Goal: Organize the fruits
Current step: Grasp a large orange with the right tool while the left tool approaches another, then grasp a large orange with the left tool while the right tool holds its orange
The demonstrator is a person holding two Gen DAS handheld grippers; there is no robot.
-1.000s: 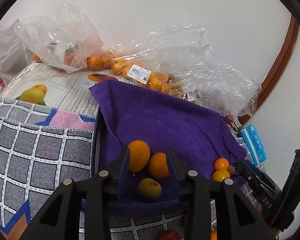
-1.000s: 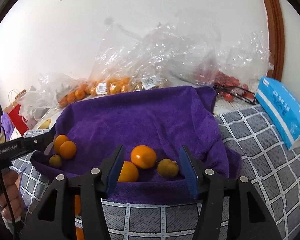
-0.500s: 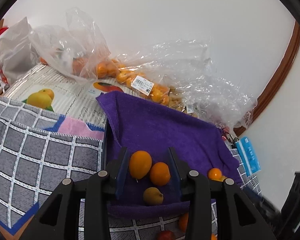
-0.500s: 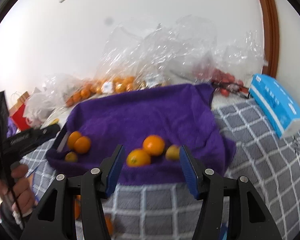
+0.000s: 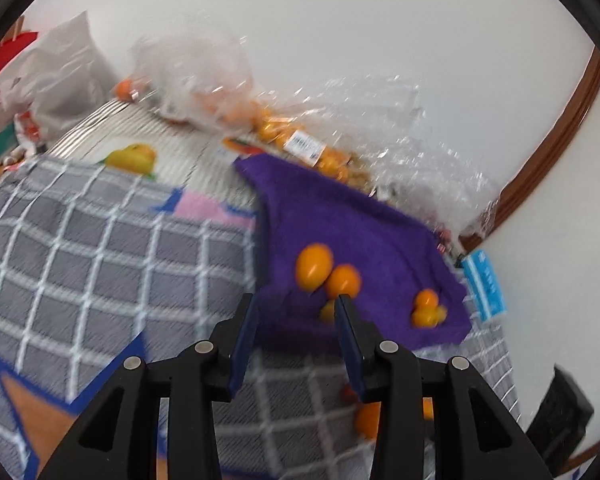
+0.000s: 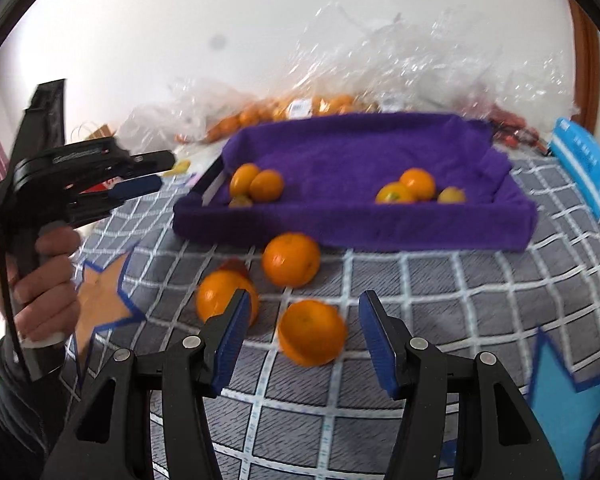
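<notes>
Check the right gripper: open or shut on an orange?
Open. The right gripper has an orange between its jaws, with visible gaps on both sides.

R gripper [image 6: 300,320]: jaws apart, nothing gripped, 1 orange [image 6: 311,332] lay betw. them on grid cloth [image 6: 440,280]
Loose oranges: 2 more, nearer tray [image 6: 356,224]
Tray: purple towel-lined, 2 groups of 3 fruits
L gripper [image 6: 156,172]: at left, held by hand [image 6: 48,280]
</notes>
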